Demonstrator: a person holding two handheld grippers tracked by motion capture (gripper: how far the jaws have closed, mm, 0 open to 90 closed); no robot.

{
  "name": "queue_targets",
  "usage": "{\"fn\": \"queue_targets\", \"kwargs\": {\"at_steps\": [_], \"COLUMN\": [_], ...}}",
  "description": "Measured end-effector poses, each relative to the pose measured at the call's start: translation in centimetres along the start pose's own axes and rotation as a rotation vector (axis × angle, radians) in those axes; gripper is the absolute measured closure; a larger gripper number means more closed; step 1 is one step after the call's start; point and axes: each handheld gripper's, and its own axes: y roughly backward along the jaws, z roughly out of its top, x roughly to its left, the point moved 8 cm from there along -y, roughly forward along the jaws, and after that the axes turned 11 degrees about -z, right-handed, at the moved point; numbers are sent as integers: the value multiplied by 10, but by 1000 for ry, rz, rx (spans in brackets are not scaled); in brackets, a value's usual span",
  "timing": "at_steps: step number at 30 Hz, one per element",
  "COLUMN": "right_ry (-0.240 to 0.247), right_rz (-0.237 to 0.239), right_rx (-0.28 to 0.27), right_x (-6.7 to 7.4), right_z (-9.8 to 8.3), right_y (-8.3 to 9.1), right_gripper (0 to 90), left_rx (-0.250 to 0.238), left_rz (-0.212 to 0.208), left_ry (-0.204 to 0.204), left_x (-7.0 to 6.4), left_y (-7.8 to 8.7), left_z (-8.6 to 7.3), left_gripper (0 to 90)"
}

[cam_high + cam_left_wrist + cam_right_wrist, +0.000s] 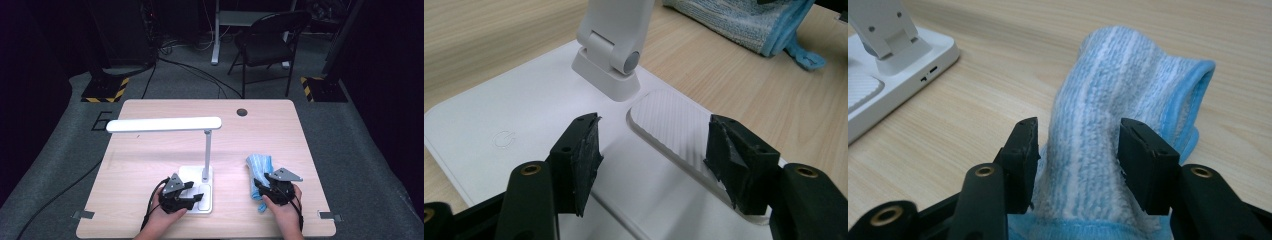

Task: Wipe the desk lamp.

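- The left gripper [192,194] sits low over the white base [524,115] of the desk lamp [206,150]. Its jaws are wide apart with nothing between them. They hover over the base and the ridged pad [674,130] on it.
- The right gripper [270,185] is at the blue cloth [1113,125]. The cloth lies bunched up on the table [150,165], near the lamp base on its right side.
- A fold of the cloth stands up between the right jaws. The jaws are partly open and I see small gaps at the pads, so I think they are not pinching it.
- My guess is that the cloth is for wiping the lamp. That job looks barely begun: the cloth is not on the lamp yet. A firm grab, a lift and the wiping are all left.
- In the high view the right hand [282,212] covers the near part of the cloth.
- I cannot tell if the left jaw tips touch the base.
- I cannot tell if the lamp is switched on.
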Motion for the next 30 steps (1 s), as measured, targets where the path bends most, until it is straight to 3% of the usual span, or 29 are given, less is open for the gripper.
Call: {"fn": "queue_targets", "kwargs": {"at_steps": [8,9,10,13,16,20,26,30], "right_ry": [-26,-20,-20,-4,12,67,119,132], "right_rz": [-29,-31,-31,-1,31,97,124,176], "right_rx": [-53,-87,-87,-121,-126,-132,-104,-89], "right_x": [0,4,4,22,34,66,86,107], "right_z": [10,15,15,24,25,26,22,18], "right_y": [11,16,16,22,23,21,15,12], "right_gripper": [486,487,487,490,494,497,498,498], "left_rx": [-3,10,10,7,9,-16,-42,-46], "left_rz": [0,-7,-7,2,3,21,43,70], "left_ry": [-22,-25,-25,-3,-11,14,37,43], "left_x": [-1,-1,-1,2,5,11,21,31], "left_y": [-1,1,1,5,10,18,32,42], "left_z": [0,-1,-1,1,2,5,8,8], "left_gripper": [378,377,377,377,379,380,381,380]}}
